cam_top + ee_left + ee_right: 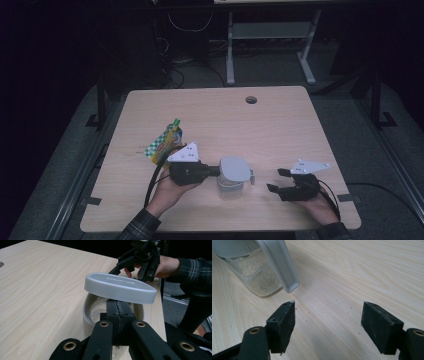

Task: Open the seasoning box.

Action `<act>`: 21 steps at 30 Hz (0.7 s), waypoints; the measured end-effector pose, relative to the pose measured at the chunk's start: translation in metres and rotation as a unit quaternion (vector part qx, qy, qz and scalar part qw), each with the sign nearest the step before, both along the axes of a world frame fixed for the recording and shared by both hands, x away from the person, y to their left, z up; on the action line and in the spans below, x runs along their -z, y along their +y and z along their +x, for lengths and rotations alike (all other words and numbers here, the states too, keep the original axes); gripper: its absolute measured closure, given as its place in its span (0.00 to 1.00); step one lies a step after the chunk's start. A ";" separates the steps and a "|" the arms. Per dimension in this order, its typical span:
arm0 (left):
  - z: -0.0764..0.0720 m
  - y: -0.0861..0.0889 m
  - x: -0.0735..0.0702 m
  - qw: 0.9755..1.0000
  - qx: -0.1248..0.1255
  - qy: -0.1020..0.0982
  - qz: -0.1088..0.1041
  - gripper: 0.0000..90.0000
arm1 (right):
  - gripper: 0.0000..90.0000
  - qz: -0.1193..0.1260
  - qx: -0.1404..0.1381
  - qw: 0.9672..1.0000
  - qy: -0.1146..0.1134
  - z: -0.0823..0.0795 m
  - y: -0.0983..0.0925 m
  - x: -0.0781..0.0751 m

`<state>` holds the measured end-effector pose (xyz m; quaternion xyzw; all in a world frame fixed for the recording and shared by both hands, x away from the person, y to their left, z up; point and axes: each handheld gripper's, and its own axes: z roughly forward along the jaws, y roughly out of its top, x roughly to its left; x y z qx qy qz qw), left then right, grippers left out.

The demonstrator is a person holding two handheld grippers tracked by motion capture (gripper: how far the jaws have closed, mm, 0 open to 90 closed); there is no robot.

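Inside clear tub (230,189), pale powdery residue (258,277)

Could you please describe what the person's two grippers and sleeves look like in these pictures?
Both the left gripper and the right gripper are black, with flat rectangular jaw pads and brass-coloured pivot rivets. Each carries a grey three-cornered plate dotted with small marks on top and trails a black cable. The person wears dark plaid sleeves.
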<state>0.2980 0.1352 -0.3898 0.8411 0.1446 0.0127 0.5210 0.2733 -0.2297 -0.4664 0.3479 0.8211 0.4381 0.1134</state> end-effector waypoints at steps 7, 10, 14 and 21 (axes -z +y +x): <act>0.002 -0.001 -0.005 1.000 0.001 0.003 -0.004 1.00 | 0.30 -0.001 0.000 1.000 0.002 0.000 0.000 0.000; 0.003 -0.003 -0.008 1.000 0.002 0.001 -0.006 1.00 | 0.30 -0.001 0.000 1.000 0.003 0.000 0.000 0.000; 0.004 -0.005 -0.010 1.000 0.007 0.002 -0.011 1.00 | 0.30 0.000 0.000 1.000 0.003 0.000 0.000 0.001; 0.005 -0.010 -0.015 1.000 0.012 0.001 -0.015 1.00 | 0.30 0.001 0.000 1.000 0.003 0.000 0.000 0.001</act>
